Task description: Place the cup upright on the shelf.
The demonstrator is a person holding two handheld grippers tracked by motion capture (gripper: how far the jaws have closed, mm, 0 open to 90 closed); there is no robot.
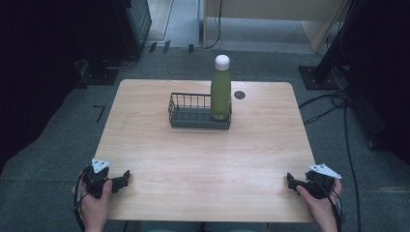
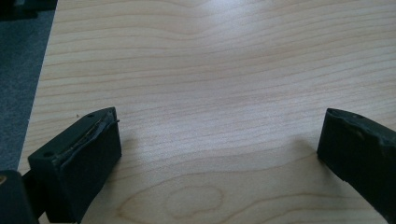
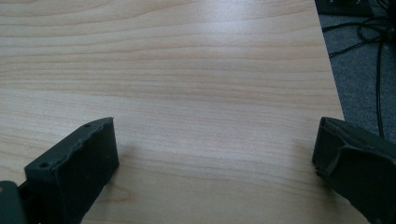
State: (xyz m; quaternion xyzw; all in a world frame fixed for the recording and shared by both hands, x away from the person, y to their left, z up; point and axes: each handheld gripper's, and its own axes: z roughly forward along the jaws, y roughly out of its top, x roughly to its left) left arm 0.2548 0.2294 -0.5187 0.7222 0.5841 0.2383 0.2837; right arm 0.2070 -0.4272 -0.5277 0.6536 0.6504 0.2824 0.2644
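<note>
Toward the far middle of the table [image 1: 159, 159], the green bottle [image 1: 220, 94] with a white cap is standing upright in the right end of the wire basket [image 1: 193, 112]. I am resting the left gripper [image 1: 123, 178] at the near left edge and the right gripper [image 1: 290, 180] at the near right edge, both well apart from the basket. Each gripper's jaws are standing wide open over bare wood, holding nothing.

Both black grippers, left gripper [image 1: 126, 177] and right gripper [image 1: 289, 180], carry grey three-cornered plates, blocky jaws and trailing cables.
</note>
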